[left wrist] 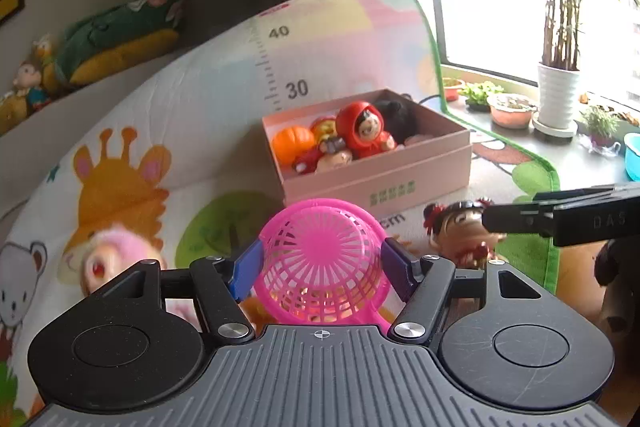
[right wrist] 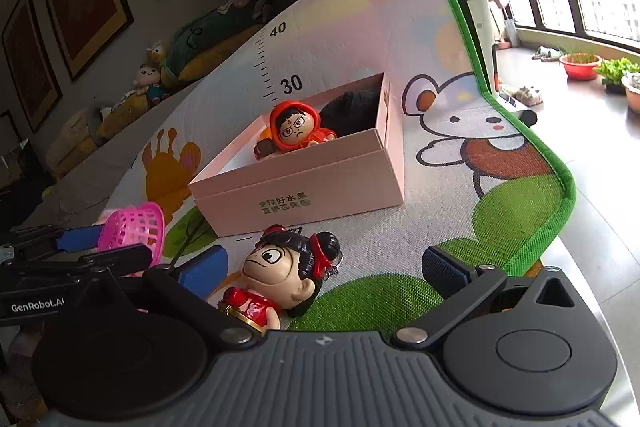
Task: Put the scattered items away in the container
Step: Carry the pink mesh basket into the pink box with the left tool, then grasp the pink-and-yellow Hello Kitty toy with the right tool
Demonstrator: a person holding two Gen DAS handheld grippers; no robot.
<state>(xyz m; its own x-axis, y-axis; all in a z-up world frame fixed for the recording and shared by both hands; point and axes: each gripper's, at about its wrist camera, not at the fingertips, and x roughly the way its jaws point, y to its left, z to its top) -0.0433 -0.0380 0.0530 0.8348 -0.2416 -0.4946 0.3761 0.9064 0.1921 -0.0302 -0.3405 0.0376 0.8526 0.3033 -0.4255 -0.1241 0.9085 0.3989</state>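
On a cartoon play mat (right wrist: 460, 155) beside a bright window, toys head for a pink box (right wrist: 304, 183).

The left hand-held gripper (left wrist: 320, 263) clamps a light, flexible pink basket (left wrist: 324, 259) by its sides; the right hand-held gripper (right wrist: 324, 267), jaws apart, straddles a hard, glossy figurine (right wrist: 280, 275), probably best gripped across the head.

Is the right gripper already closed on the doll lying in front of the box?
No. The right gripper stands wide open, and the doll lies on the mat between its jaws, untouched.
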